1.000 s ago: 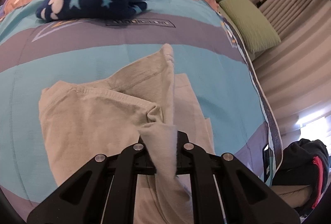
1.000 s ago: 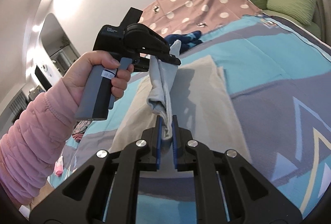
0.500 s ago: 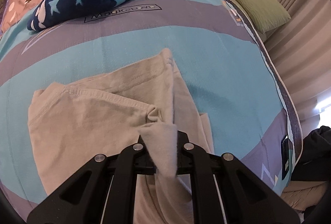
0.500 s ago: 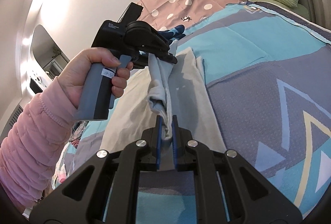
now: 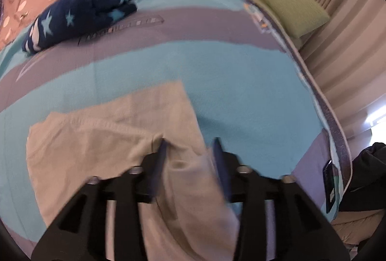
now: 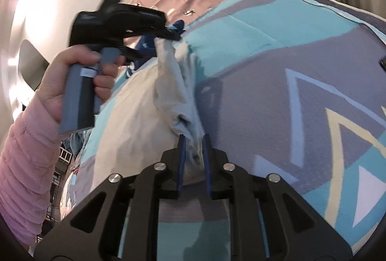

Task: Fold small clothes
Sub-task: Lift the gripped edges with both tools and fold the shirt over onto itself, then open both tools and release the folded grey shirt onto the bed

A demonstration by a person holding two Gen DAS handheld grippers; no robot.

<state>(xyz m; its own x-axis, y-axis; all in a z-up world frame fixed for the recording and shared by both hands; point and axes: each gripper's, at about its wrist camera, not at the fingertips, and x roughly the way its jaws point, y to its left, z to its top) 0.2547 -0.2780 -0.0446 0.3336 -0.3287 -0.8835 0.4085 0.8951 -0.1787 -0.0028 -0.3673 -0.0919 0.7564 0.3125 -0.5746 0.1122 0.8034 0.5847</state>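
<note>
Beige garment (image 5: 101,140) fold's laid down on the bed (image 5: 241,97): left tongs (image 5: 190,152) opening wide, cloth loose between; right tongs (image 6: 194,147) opening too, hem still between. Next, pull both clear and smooth it.

Both fisheye views are motion-blurred and curved at the edges (corners black); glare lies on the white wall (image 6: 48,3).

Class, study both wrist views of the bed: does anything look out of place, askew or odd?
Slightly. The beige garment lies half-folded, its edge bunched in a ridge between the left gripper and right gripper, whose jaws are both opening. A navy starred garment sits crumpled near the dotted cover. Nothing looks spilled or damaged.
</note>
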